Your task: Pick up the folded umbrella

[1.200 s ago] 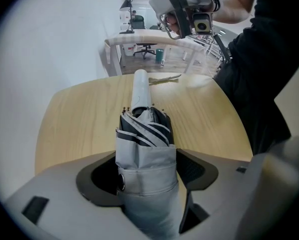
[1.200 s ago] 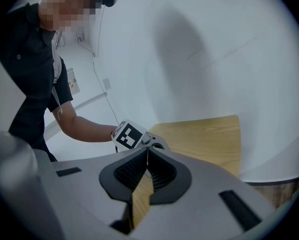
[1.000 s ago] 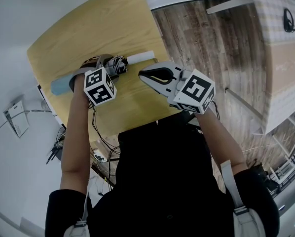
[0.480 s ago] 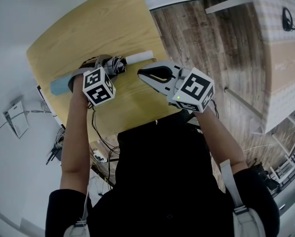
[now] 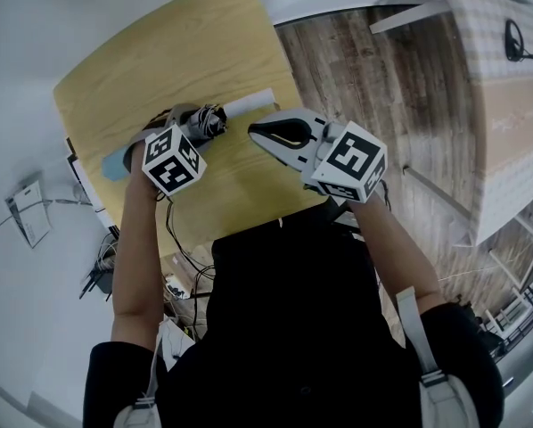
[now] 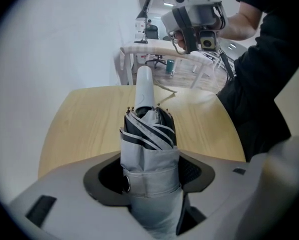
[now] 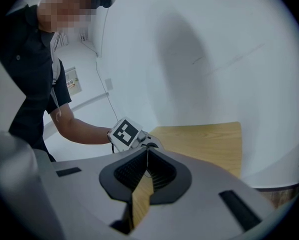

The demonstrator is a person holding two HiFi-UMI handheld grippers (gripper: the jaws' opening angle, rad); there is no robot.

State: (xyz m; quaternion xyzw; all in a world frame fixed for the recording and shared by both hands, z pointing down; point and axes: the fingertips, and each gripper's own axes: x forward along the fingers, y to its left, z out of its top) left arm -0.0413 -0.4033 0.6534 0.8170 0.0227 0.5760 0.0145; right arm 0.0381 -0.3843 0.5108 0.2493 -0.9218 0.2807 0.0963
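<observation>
The folded umbrella (image 5: 209, 119) is grey with dark stripes and a white handle, and it lies across the wooden table (image 5: 186, 43). My left gripper (image 5: 188, 119) points steeply down over its middle. In the left gripper view the umbrella (image 6: 149, 149) fills the gap between the jaws of the left gripper (image 6: 149, 175), which have just been closing and now press on its fabric. My right gripper (image 5: 254, 131) hovers to the umbrella's right, shut with nothing in it (image 7: 147, 151). It also shows from the left gripper view (image 6: 194, 14).
The table's (image 7: 204, 144) near edge runs just in front of the person's body. Wood-plank floor (image 5: 382, 87) lies to the right, with a pale bench (image 5: 507, 105) beyond. Cables (image 5: 182, 261) hang below the table's left edge. A white wall stands behind the table.
The left gripper has rolled slightly and its marker cube shifted left. Its jaws have narrowed onto the umbrella, whose blue-grey end moved a little. The right gripper has stayed still.
</observation>
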